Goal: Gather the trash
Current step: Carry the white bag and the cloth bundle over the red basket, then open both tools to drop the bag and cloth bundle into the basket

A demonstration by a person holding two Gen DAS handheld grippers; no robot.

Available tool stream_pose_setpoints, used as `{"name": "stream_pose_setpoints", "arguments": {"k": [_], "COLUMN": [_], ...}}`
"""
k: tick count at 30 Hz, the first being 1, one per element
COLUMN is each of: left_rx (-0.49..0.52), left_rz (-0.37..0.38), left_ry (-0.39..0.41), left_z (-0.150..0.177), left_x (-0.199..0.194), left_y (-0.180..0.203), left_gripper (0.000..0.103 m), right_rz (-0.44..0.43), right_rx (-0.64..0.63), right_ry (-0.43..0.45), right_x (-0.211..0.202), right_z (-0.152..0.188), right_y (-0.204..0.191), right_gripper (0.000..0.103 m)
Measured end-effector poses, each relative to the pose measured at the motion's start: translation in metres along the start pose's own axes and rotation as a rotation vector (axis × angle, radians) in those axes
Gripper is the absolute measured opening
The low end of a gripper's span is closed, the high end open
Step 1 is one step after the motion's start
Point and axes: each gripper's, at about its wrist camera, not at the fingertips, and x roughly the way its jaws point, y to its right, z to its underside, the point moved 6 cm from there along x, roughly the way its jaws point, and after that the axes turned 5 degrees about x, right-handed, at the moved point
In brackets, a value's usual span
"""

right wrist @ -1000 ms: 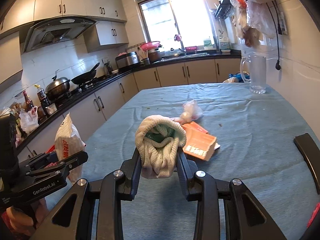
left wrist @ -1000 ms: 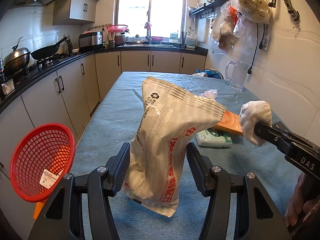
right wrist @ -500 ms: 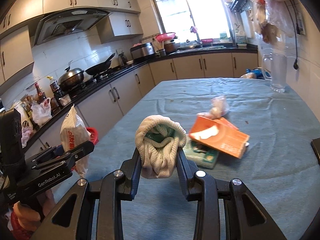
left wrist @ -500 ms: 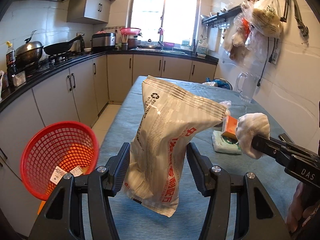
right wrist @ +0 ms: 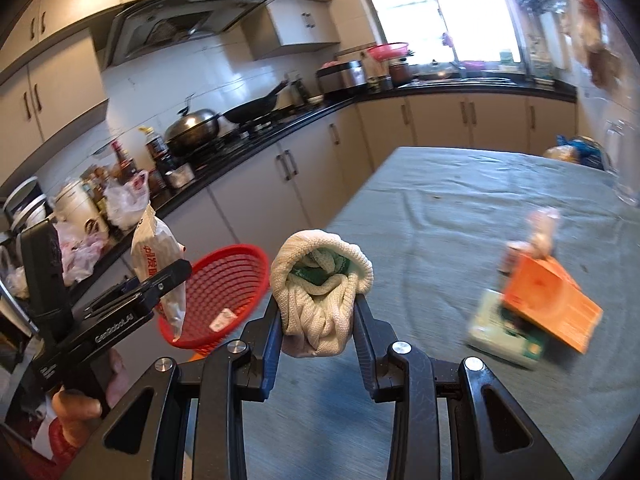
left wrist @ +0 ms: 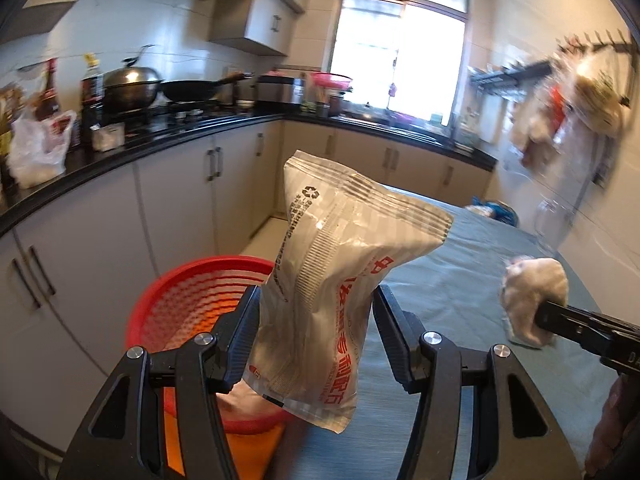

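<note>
The silver bag [left wrist: 332, 280] hides part of the red basket [left wrist: 192, 292]; the hanging bags [left wrist: 576, 108] are blurred.

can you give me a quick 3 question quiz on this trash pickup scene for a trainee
1. True or false: the left gripper is shut on the silver snack bag.
2. What does the right gripper hold? A) balled white cloth B) orange box C) glass jug
3. Fill in: beside the table edge sits a red mesh ____.

Key: 1 true; 2 A; 3 basket
</note>
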Motion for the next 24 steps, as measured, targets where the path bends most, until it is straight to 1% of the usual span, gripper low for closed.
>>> {"name": "stream_pose_setpoints", "arguments": {"k": [4,9,13,16,21,24], "left_rx": [-0.059,-0.117,-0.136,-0.145,-0.152,-0.157], "left_rz": [-0.049,-0.068,-0.062,-0.053,-0.054,-0.053], "left_ry": [-0.012,-0.066,-0.110,-0.133,-0.160,-0.171], "left_z": [0.003,0.014,0.023,0.029,0.037,0.040], "left_x": [0.002,0.018,0.033,0.043,0.055,0.060], "left_y": [-0.041,-0.074,-0.084,-0.084,-0.090,-0.095], "left_gripper": [0.056,0.056,0.056,0.056,0.056,0.056], "right_rz": [-0.045,-0.096,-0.129,-0.148,-0.151,-0.141], "right_rx": [-0.027,-0.036,-0.035,-0.026,-0.016,-0.017], "right_ry": [-0.039,-0.102,-0.171,-0.219,-0.277,-0.298], "right_x": [0.021,0.053,0.083,0.104,0.137,0.151], "right_z": [-0.004,-0.004,0.000,0.004,0.010,0.015], "right_y": [-0.025,-0.051,-0.066,-0.076,-0.084,-0.086], "right_gripper": [0.036,0.036,0.036,0.037,0.038,0.039]}}
